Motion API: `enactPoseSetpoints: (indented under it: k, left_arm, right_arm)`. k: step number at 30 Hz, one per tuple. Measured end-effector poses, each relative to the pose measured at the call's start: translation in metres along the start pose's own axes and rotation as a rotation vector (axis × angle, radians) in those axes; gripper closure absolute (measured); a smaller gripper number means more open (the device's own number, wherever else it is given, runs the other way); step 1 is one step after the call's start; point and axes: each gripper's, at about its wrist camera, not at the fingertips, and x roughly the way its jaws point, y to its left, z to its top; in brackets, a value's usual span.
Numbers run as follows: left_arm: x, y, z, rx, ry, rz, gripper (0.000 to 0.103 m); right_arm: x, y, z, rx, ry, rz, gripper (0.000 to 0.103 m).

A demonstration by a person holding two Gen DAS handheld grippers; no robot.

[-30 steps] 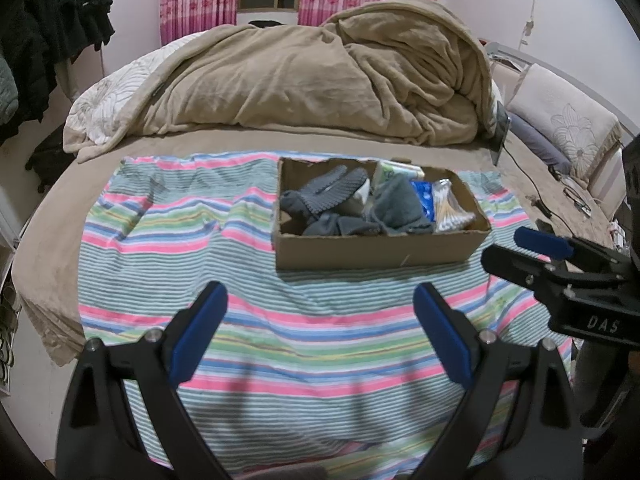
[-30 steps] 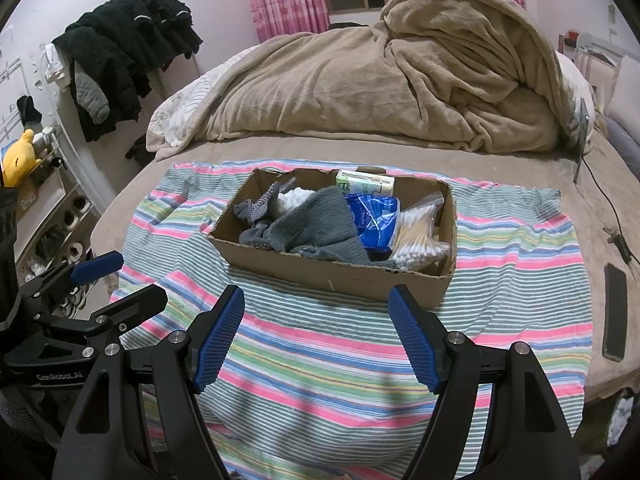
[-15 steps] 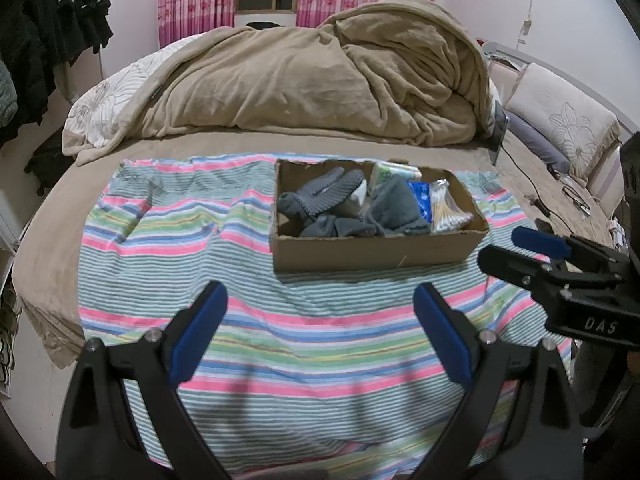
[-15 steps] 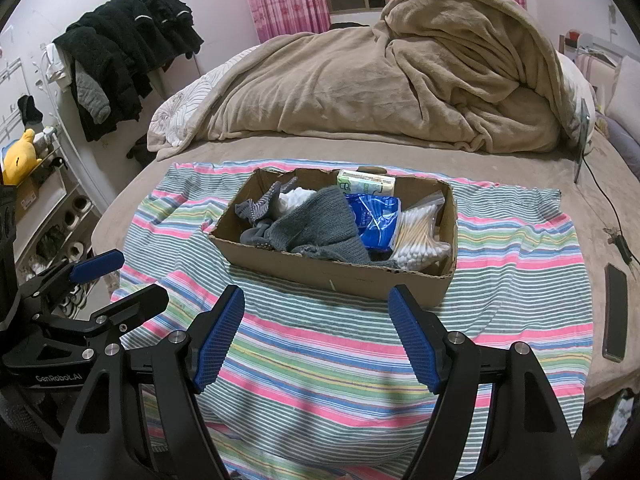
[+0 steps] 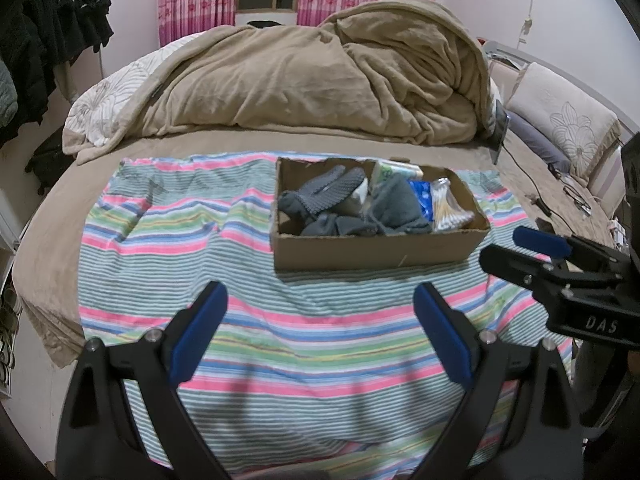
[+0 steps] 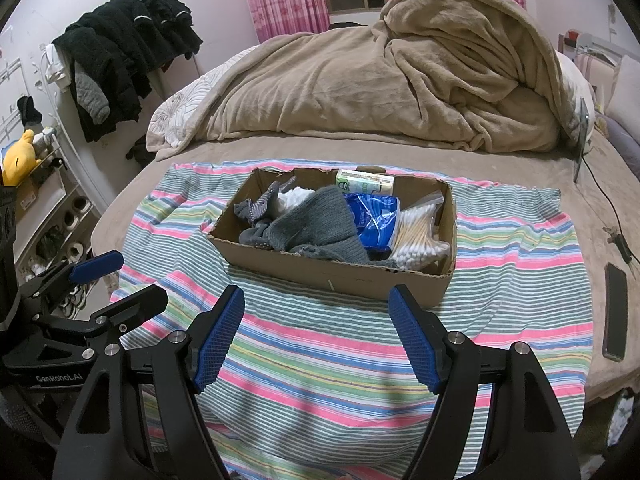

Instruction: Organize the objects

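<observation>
A cardboard box (image 5: 376,254) (image 6: 340,276) sits on a striped cloth (image 5: 168,236) (image 6: 516,264) spread over the bed. Inside lie grey socks (image 5: 324,192) (image 6: 316,228), a blue packet (image 6: 372,216), a bag of cotton swabs (image 6: 418,236) (image 5: 446,212) and a green tissue pack (image 6: 364,182). My left gripper (image 5: 320,332) hovers over the cloth in front of the box, open, with nothing between its blue pads. My right gripper (image 6: 316,332) is likewise open and empty, a little short of the box's near wall. Each gripper shows at the edge of the other's view.
A heaped tan blanket (image 5: 320,76) fills the back of the bed. A dark phone (image 6: 615,316) lies near the right edge, with a cable (image 6: 600,196) running across. Dark clothes (image 6: 124,56) hang on a rack at left, pillows (image 5: 560,120) at right.
</observation>
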Motion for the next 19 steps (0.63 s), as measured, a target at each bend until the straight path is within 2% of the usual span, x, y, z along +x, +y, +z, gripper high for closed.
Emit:
enactPoseSetpoints:
  k: [19]
  left_arm:
    - [0.012, 0.004, 0.0, 0.003, 0.009, 0.001, 0.008]
  right_arm:
    - [0.009, -0.004, -0.001, 0.009, 0.017, 0.001, 0.025]
